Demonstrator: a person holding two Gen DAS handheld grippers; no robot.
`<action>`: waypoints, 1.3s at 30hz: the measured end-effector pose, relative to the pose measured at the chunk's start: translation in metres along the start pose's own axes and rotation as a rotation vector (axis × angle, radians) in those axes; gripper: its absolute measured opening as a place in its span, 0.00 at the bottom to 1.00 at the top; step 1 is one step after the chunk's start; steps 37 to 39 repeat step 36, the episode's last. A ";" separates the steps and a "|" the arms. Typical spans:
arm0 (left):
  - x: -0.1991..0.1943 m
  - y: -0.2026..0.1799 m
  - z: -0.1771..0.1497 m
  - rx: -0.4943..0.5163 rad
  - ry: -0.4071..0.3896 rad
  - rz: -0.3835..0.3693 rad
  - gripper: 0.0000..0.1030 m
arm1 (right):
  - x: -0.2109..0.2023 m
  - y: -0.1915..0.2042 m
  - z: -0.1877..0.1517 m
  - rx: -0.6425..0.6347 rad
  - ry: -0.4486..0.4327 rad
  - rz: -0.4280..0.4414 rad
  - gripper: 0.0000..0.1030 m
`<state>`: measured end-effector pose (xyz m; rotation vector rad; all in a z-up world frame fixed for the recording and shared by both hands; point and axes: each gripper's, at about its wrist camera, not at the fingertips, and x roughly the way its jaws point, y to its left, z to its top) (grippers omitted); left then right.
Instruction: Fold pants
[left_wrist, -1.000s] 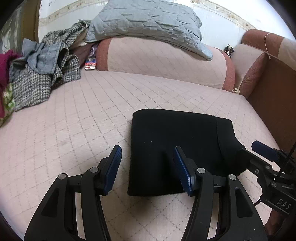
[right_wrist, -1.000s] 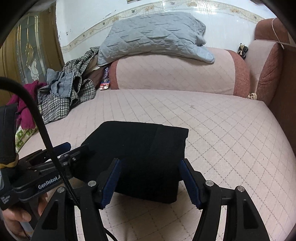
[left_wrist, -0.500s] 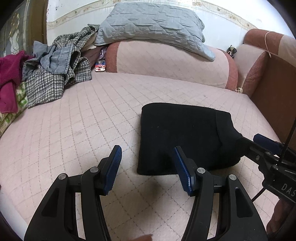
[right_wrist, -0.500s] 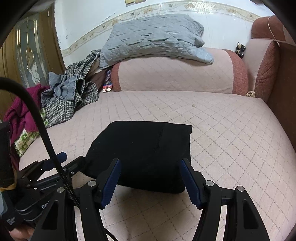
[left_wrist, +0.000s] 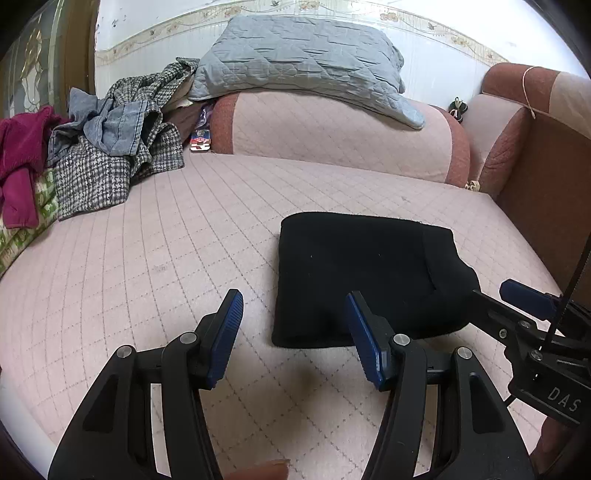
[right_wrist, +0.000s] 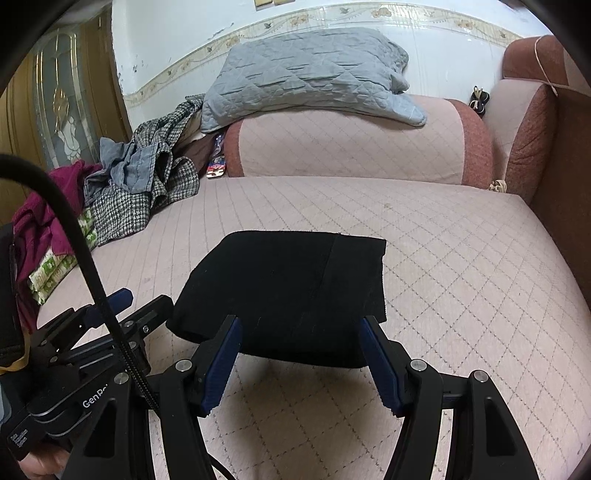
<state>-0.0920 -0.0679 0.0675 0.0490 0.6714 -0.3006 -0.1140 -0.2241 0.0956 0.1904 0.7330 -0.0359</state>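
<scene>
At far left, a heap of loose clothing (left_wrist: 107, 155), a magenta garment, crumpled denim and a houndstooth-checked coat, lies piled at the edge of a pink quilted sofa seat (left_wrist: 177, 236), apparently waiting its turn. Behind it a grey quilted pillow (left_wrist: 303, 62) rests on the rounded pink-and-rust backrest cushion (left_wrist: 340, 136). Nearer the camera, the left gripper (left_wrist: 293, 314) hangs above bare cushion just beside the near left corner of the black knit pants (left_wrist: 362, 273), its blue-padded fingers (left_wrist: 231, 325) apart with nothing between them. The pants lie flat on the seat as a compact, squared rectangle, a placement that suggests the folding is finished or nearly so. On the right, the right gripper (right_wrist: 301, 339) hovers over the bundle's near edge, pointing downward, its own blue pads likewise spread and empty. Both tools sit clear of the fabric, seemingly so that the stack stays undisturbed. A brown wooden armrest panel (left_wrist: 546, 199) closes the scene at far right.
</scene>
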 end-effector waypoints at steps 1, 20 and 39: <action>-0.001 -0.001 -0.001 0.005 -0.002 0.003 0.57 | 0.000 0.001 -0.001 0.000 0.000 0.000 0.62; -0.002 -0.002 -0.001 0.026 -0.010 -0.001 0.57 | 0.002 0.001 -0.006 0.011 0.021 0.008 0.62; -0.011 -0.007 -0.007 0.036 -0.015 -0.044 0.57 | -0.008 -0.008 -0.012 0.019 0.026 0.014 0.62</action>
